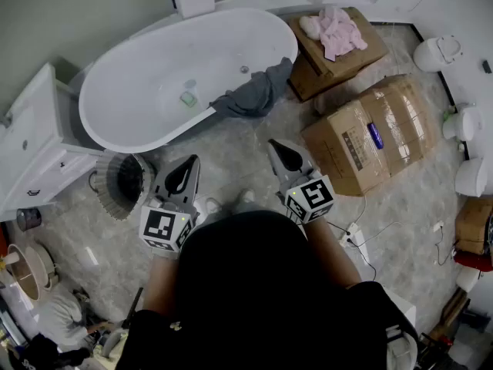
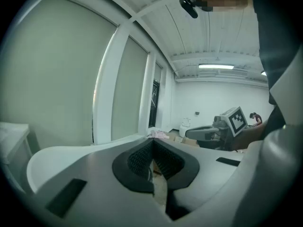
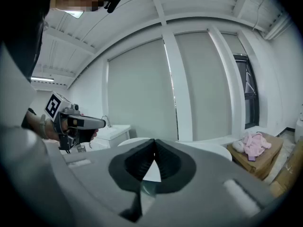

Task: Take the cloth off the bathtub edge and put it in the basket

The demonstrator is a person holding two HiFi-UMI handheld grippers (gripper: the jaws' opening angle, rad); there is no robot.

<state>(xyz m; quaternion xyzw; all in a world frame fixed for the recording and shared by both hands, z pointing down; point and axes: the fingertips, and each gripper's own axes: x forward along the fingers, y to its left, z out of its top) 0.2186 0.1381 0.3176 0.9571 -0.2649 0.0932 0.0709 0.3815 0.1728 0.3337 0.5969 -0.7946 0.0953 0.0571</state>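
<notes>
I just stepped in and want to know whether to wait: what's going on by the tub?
A person stands facing the white bathtub with a gripper in each hand. The left gripper and the right gripper are both shut and empty, held out in front of the body and touching nothing. The grey cloth hangs over the tub's near edge, and the basket sits on the floor beside the tub, left of the left gripper. The cloth has not been picked up yet.
</notes>
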